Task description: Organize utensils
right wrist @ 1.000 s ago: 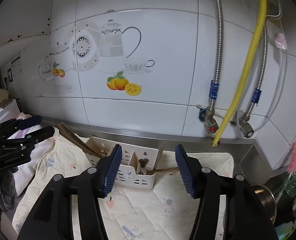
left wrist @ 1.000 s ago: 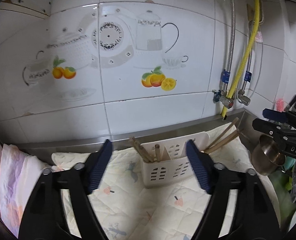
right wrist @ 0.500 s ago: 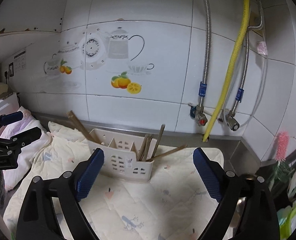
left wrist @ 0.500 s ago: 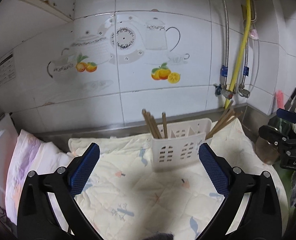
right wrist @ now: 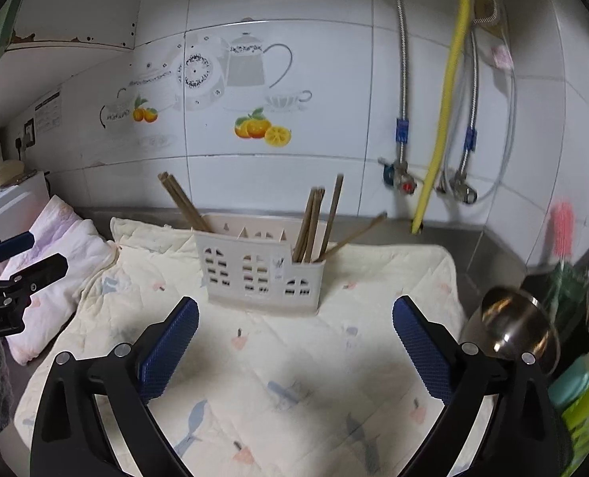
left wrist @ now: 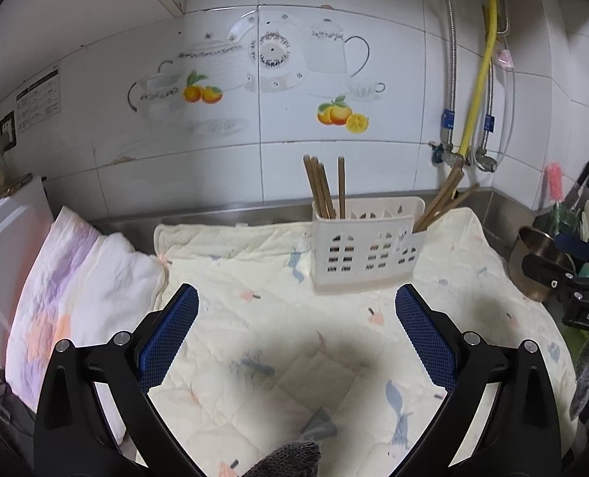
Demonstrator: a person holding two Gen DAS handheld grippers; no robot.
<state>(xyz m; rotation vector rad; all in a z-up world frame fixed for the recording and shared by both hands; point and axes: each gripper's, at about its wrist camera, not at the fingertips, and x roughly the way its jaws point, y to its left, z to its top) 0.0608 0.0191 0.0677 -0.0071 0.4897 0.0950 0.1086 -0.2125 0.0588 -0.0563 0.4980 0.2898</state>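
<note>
Cream-white plastic utensil caddy with arched cut-out windows stands upright on the pale quilted cloth covering the table, near the tiled wall. Brown wooden chopsticks stand in its end compartments, one bunch fairly upright, the other leaning outward, seemingly a few per bunch. Both the left tongs and right tongs are spread wide apart, holding nothing, short of the caddy.

Both tongs, left and right, have drawn back from the utensil holder. Their jaws have spread wider apart.
</note>
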